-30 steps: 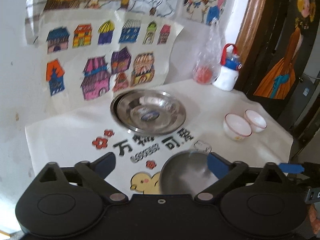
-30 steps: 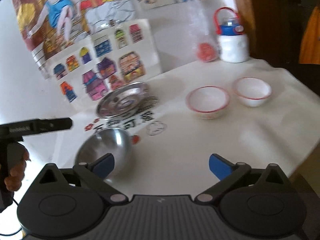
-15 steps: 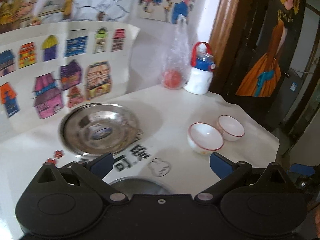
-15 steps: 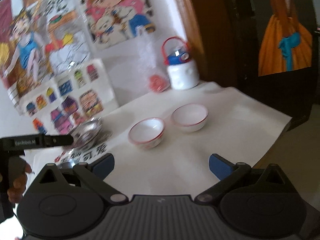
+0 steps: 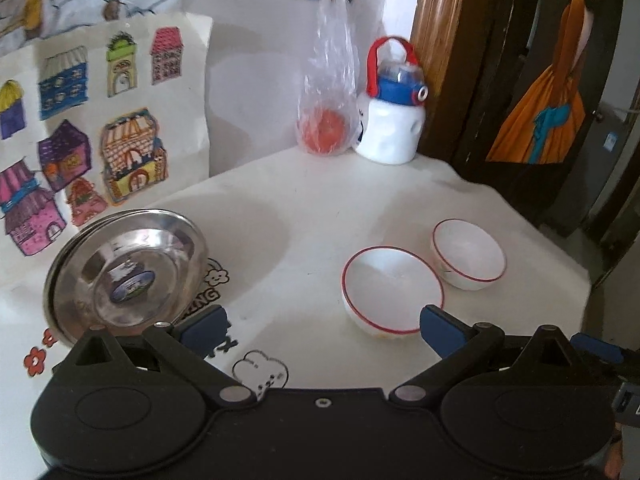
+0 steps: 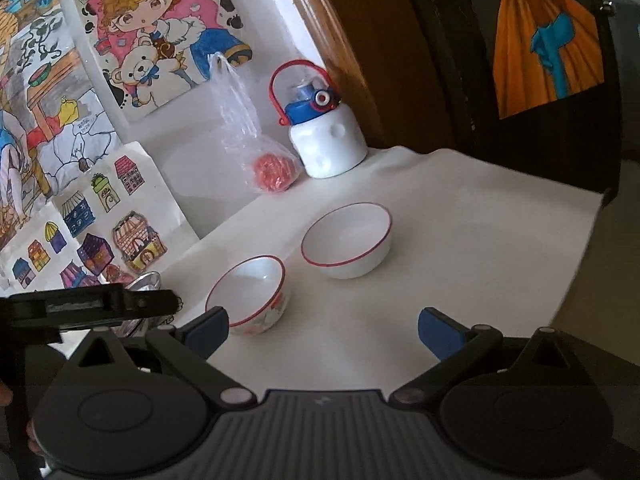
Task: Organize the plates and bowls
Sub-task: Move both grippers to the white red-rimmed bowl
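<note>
White table [image 5: 320, 208], two red-rimmed bowls [image 5: 394, 290] side by side. Left claw [image 5: 322, 326] and right claw [image 6: 322, 326] wide open, empty, both swung right since earlier; steel plate [image 5: 126, 272] now at left.

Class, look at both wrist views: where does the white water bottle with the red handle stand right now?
The water bottle stands at the table's far edge beside the wooden door frame, next to the plastic bag, beyond the two red-rimmed bowls.

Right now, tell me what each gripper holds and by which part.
Nothing. The left gripper and the right gripper are both open and empty; both white bowls sit untouched on the table.
</note>
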Demonstrator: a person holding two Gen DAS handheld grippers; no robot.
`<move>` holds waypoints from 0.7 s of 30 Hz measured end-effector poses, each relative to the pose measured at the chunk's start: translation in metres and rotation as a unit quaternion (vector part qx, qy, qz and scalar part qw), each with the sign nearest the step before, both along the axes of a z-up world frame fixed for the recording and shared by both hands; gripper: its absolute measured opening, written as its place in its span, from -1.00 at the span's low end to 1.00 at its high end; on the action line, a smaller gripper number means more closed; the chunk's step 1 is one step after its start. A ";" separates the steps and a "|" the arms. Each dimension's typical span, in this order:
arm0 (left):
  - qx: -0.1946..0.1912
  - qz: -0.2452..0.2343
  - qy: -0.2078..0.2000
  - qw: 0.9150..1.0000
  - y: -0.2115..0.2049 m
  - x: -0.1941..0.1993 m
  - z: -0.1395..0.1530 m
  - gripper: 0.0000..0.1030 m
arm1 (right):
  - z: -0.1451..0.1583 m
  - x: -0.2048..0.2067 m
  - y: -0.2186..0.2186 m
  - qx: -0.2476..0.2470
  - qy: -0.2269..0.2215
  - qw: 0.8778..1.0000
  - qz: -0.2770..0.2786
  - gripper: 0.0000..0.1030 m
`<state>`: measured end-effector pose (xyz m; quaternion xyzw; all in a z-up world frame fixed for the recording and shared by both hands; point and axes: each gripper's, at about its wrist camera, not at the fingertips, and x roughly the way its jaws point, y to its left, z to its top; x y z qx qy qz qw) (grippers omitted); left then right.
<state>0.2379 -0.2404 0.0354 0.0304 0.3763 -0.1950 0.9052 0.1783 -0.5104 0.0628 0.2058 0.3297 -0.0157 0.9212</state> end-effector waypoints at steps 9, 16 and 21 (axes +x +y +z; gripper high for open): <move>0.025 0.013 0.017 0.999 -0.016 0.034 -0.019 0.98 | -0.015 0.027 0.001 0.008 0.010 1.000 0.006 0.99; 0.029 0.024 0.032 0.999 -0.018 0.052 -0.027 0.98 | -0.022 0.045 0.004 0.035 0.011 0.999 -0.014 0.99; 0.032 0.025 0.036 0.999 -0.018 0.060 -0.031 0.98 | -0.028 0.051 0.012 0.028 0.014 0.999 -0.015 0.97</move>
